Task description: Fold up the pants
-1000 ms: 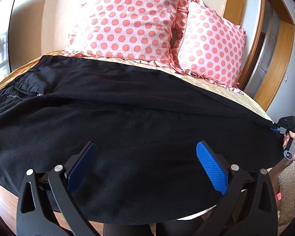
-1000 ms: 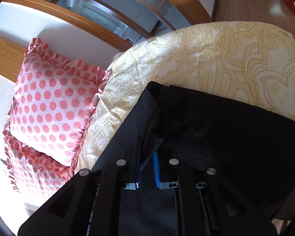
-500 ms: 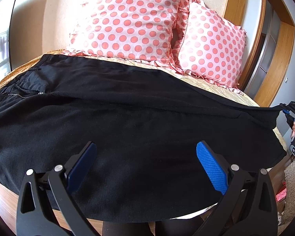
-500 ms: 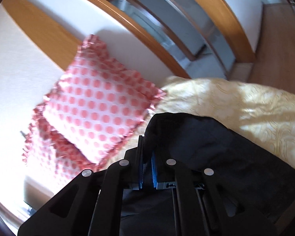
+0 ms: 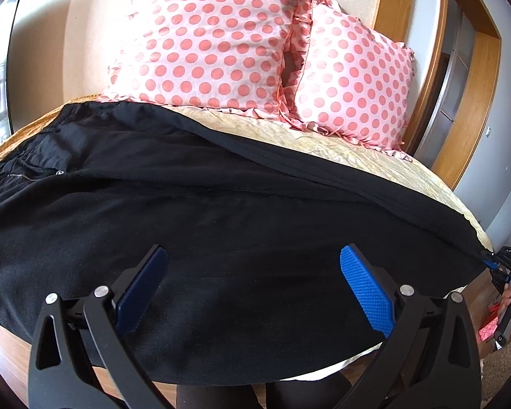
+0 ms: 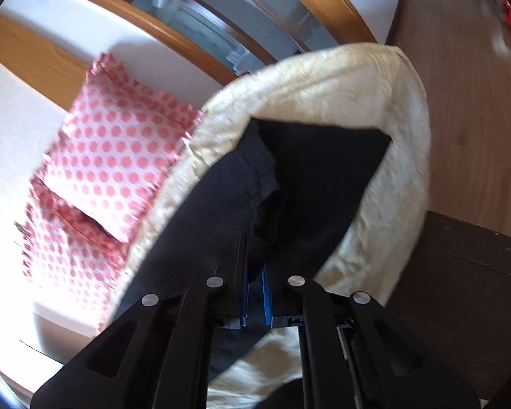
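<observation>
Black pants (image 5: 221, 218) lie spread across the bed, waistband and zip at the left, leg ends at the right. My left gripper (image 5: 255, 283) is open and empty, hovering over the near leg close to the bed's front edge. My right gripper (image 6: 255, 272) is shut on the hem of the upper pant leg (image 6: 242, 184) and holds it at the bed's right end. It also shows at the far right of the left wrist view (image 5: 494, 264), pulling the leg taut.
Two pink polka-dot pillows (image 5: 214, 41) lean on the headboard at the back. The cream bedspread (image 6: 323, 81) covers the bed. Wood floor (image 6: 470, 68) and a dark bench (image 6: 460, 289) lie beyond the bed's right end. A wooden door frame (image 5: 473, 85) stands at the right.
My right gripper, still shut on the leg hem, has lifted and pulled it outward to the right, stretching the upper leg. The left gripper has stayed put and open.
</observation>
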### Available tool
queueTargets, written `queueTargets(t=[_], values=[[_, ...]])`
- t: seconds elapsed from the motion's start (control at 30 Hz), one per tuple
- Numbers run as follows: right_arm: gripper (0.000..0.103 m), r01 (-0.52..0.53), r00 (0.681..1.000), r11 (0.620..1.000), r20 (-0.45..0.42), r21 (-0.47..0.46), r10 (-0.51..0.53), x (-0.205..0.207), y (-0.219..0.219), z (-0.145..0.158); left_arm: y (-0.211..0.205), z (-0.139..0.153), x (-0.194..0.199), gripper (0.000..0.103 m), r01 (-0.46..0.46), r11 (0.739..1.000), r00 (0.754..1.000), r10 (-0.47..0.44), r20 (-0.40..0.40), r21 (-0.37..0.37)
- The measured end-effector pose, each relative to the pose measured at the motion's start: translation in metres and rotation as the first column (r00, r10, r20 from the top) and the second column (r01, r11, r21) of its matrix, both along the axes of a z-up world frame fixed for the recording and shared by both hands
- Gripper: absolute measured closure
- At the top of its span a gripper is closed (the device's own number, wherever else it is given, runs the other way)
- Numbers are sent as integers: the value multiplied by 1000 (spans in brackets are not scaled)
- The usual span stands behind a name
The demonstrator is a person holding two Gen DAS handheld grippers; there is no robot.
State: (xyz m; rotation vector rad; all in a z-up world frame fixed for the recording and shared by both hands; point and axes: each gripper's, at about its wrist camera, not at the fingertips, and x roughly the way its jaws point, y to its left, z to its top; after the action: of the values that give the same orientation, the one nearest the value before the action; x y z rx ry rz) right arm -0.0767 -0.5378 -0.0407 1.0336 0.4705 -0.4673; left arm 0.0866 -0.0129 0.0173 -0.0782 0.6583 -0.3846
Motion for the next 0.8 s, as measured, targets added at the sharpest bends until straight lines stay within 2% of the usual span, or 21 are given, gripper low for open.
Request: queueTargets(t=[0.07,0.1,0.13,0.17,0.2,0.27,0.33,0.37,0.43,0.47,0.53,0.63,0.73,0.8], values=[[91,8,1000,1000,-20,14,-8,-2,2,5,3,2,-2,2,-12,1000,1000,11,14,15],[84,7,1000,1000,-27,15,-7,-4,3,7,6,4,-2,2,-23,1000,999,23,24,21],[64,15,999,1000,-43,1,-15,-6,4,12,10,5,-1,2,-37,999,999,37,33,22],[49,41,997,999,-69,-28,-43,-11,7,17,14,7,-1,2,-52,998,998,51,39,22],[28,83,994,994,-67,-76,-89,-18,12,25,20,10,1,2,-72,997,996,71,46,19],[30,124,991,978,-31,-167,-131,-27,25,44,33,14,7,2,-118,993,992,118,50,11],[38,95,995,977,37,-192,-90,-26,37,59,45,18,12,2,-147,989,988,147,45,-4],[40,33,997,985,75,-168,-20,-19,44,62,49,19,16,2,-161,987,986,161,42,-11],[48,-154,976,987,146,-47,160,14,62,57,57,20,22,2,-187,982,982,187,35,-21],[51,-248,955,968,178,42,237,37,74,49,60,21,24,2,-193,981,980,194,33,-24],[52,-367,921,916,206,163,332,76,96,32,63,22,26,2,-208,978,977,209,37,-24],[53,-427,902,867,190,256,388,121,126,14,65,25,27,2,-232,973,971,231,61,-2],[53,-423,906,861,135,284,401,150,145,6,71,27,27,2,-264,964,962,259,91,42],[53,-397,917,869,94,294,387,155,152,2,77,28,29,2,-277,959,958,272,94,52]])
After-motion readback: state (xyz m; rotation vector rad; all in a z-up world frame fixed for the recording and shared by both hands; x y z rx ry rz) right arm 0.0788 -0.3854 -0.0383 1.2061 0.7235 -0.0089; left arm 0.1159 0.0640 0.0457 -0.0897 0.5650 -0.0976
